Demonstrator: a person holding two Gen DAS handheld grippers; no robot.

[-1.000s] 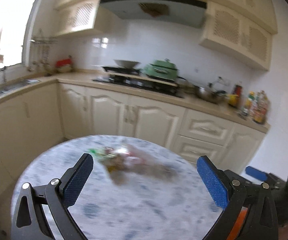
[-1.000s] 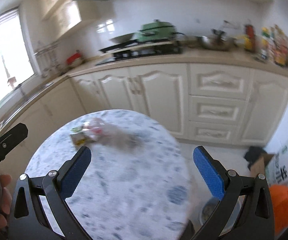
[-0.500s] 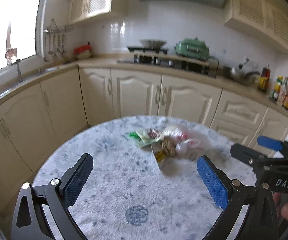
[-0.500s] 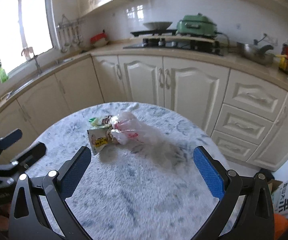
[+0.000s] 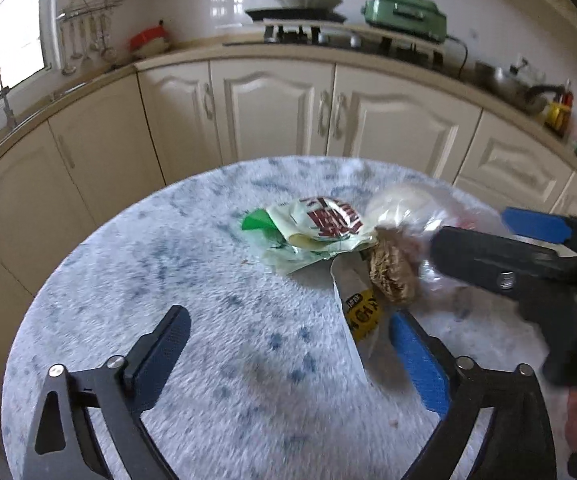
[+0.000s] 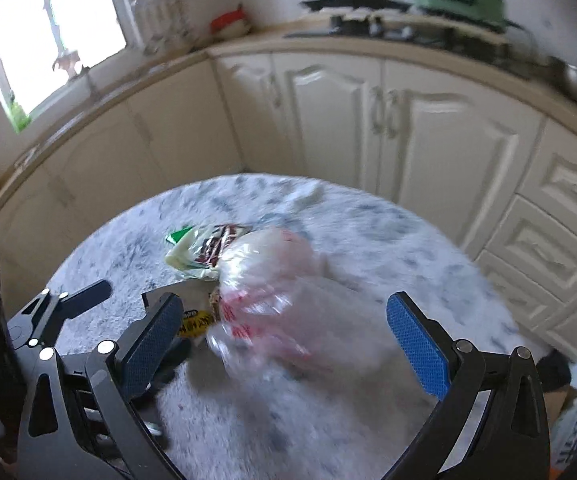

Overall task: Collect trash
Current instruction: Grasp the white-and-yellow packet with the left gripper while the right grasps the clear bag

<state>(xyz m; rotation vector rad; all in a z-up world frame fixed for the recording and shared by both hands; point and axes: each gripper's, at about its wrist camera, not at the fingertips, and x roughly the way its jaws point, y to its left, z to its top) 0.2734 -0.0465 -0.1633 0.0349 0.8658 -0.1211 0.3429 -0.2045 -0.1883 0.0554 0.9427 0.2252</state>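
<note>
Now my left gripper [image 5: 292, 356] and right gripper [image 6: 284, 344] are both closing, gripping nothing yet; the clear bag [image 6: 284, 292] sits between my right jaws, wrappers [image 5: 320, 228] beyond on the table [image 5: 168, 280].

We list: round marble-patterned table [image 6: 388, 240]; clear plastic bag [image 6: 272, 280] between our right gripper [image 6: 284, 332]'s closing jaws, pads not pressing; green-white wrapper [image 6: 204, 248]; yellow-labelled packet [image 6: 196, 322]; left gripper [image 6: 100, 308]; cream cabinets [image 6: 328, 120].

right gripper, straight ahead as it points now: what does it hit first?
Most likely the clear plastic bag, which lies between the closing jaws of the right gripper, untouched by either pad. Blur leaves depth uncertain.
</note>
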